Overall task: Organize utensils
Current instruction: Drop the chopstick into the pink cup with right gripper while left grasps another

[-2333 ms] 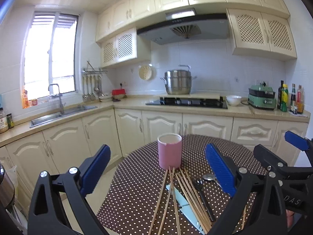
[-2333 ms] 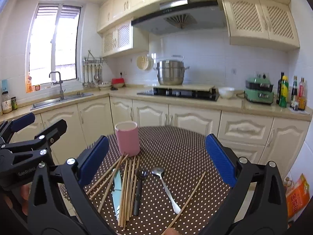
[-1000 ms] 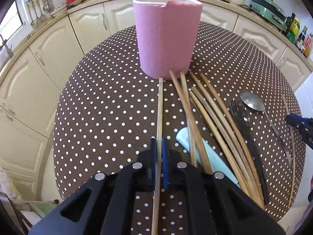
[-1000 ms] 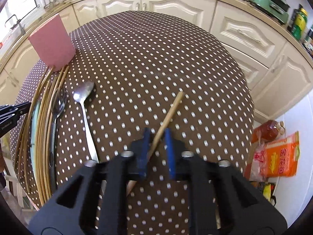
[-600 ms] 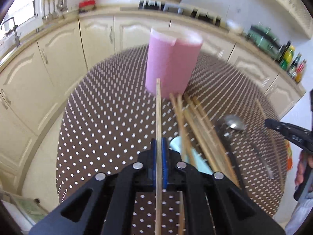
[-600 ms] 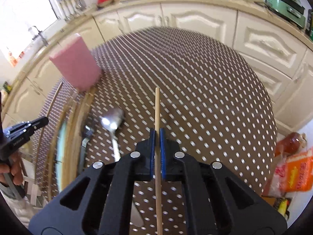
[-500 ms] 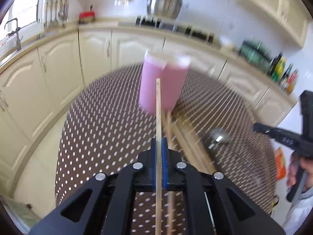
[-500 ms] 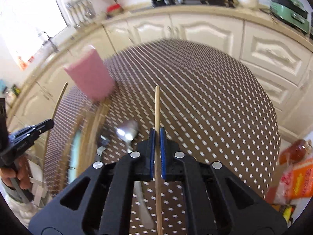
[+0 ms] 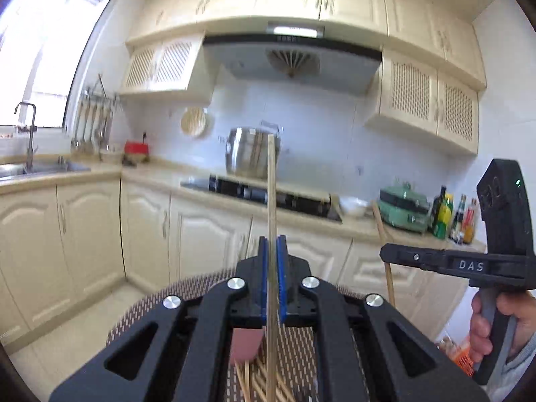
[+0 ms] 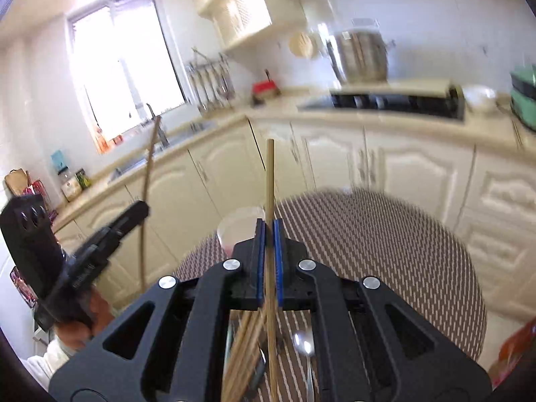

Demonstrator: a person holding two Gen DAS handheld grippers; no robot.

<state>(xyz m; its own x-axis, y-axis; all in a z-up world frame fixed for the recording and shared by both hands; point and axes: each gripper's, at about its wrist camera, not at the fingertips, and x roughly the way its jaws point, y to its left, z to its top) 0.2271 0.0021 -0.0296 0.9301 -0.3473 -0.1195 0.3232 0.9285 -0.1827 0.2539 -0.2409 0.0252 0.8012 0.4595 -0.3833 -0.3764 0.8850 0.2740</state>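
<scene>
Twice over, slim round wooden chopstick (image 9: 272,201) between ridged blue pads (image 9: 264,278).

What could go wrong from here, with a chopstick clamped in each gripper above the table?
Both wooden chopsticks stick out far past the blue pads, so the left gripper and right gripper could clash sticks when converging on the pink cylindrical cup. A long stick dropped in at a slant might tip that cup. Each stick is held at one narrow point, so it may pivot.

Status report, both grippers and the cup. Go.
Left gripper shut on chopstick. Right gripper shut on second chopstick. Pink cup below, nothing blocking.
</scene>
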